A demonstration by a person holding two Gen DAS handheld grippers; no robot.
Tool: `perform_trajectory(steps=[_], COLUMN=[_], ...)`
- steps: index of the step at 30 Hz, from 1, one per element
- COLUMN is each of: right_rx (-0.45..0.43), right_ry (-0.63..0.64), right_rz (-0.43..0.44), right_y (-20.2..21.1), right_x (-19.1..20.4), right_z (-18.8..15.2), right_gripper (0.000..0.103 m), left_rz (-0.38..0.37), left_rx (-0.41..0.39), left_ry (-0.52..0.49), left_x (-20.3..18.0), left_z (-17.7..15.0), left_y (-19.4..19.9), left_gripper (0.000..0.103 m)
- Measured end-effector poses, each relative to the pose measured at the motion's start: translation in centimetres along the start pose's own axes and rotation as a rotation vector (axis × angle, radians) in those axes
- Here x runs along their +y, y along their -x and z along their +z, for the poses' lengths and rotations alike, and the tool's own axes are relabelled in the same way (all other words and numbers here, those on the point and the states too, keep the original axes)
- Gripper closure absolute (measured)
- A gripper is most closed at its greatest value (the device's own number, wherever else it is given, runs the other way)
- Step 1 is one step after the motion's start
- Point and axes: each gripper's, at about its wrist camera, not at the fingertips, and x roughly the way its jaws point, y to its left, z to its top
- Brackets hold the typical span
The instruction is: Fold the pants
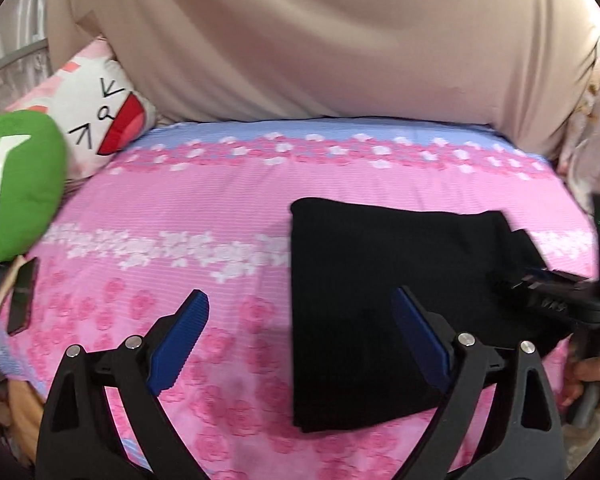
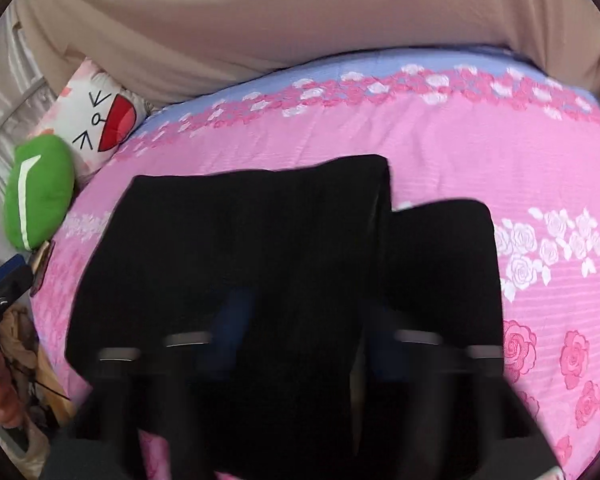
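Observation:
The black pants [image 1: 384, 292] lie folded into a compact block on the pink floral bedsheet [image 1: 220, 208]. My left gripper [image 1: 300, 316] is open and empty, hovering above the sheet, its right finger over the pants' left part. The right gripper [image 1: 536, 292] shows at the right edge of the left wrist view, over the pants' right side. In the right wrist view the pants [image 2: 260, 240] fill the centre and my right gripper [image 2: 300, 320] is blurred against the black cloth; its jaws look spread apart.
A green cushion [image 1: 16, 196] and a white cartoon-face pillow [image 1: 100, 112] lie at the bed's left. A beige curtain-like cloth [image 1: 300, 40] hangs behind the bed. A dark phone-like object [image 1: 22, 300] lies at the left edge.

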Motion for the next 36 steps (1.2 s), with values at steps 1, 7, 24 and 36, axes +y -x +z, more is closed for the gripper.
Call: perform_trajectory(steps=[1,7,24,36], right_rx=[-0.020,-0.191,-0.087,0.171], right_ry=[0.002,0.023,0.022,0.171], right_rz=[0.026,-0.038,0.135,0.144], right_y=[1.2,9.3,4.8,-12.7], right_x=[0.3,-0.3,2.6,9.8], right_z=[0.2,1.3,2.4,9.6], right_gripper=[0.087,0.088,0.077,0.083], left_rz=[0.008,0.001,0.006,0.002], left_rx=[0.002,-0.008,0.097,0.101], left_ry=[-0.002,-0.013,-0.044,-0.030], left_x=[0.1,-0.4,-2.5,-1.7], left_z=[-0.1,-0.2,-2.5,-3.4], left_y=[0.0,-0.1,-3.9,-4.6], left_gripper=[0.012,0.010,0.008,0.007])
